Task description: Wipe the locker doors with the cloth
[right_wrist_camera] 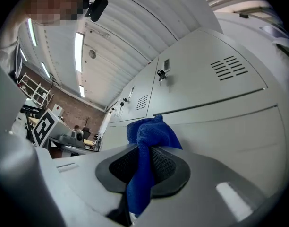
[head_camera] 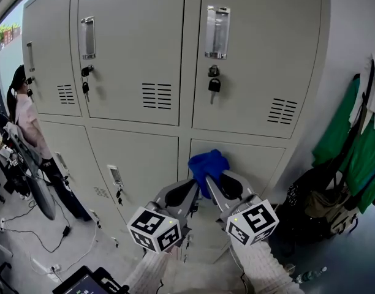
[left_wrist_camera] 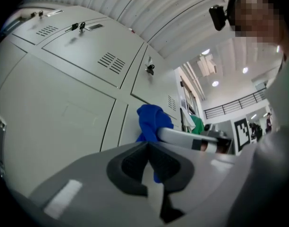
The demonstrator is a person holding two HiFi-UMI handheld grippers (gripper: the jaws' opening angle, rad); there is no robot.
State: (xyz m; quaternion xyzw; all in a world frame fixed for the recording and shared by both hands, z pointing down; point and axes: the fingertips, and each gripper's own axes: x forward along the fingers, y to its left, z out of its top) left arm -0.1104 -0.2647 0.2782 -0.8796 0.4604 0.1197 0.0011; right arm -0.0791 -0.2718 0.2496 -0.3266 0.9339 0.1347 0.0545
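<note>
A: What is seen first?

B: A bank of pale grey lockers (head_camera: 132, 41) is seen from above, with two rows of doors. Green clothes (head_camera: 344, 133) are hung on the wall to the right of it. A person (head_camera: 25, 118) is seen standing at the far left, beside the lockers.

A: And the grippers?

B: Both are held up side by side in front of the lower row. The right gripper (head_camera: 219, 185) is closed on the cloth (head_camera: 207, 164). In the right gripper view the blue fabric is seen pinched between the pads, with a bunch above them and a tail hanging below. The left gripper (head_camera: 190, 192) is held just beside it. Its jaws are seen brought together at the tips in the left gripper view, and nothing is gripped between them.

A: Where is the cloth?

B: It is held up at the lower right door (head_camera: 261, 161), near the top left corner. Whether the door is actually touched cannot be told.

A: Anything smaller?

B: A padlock (head_camera: 214, 85) is hung under the handle of the door above.
</note>
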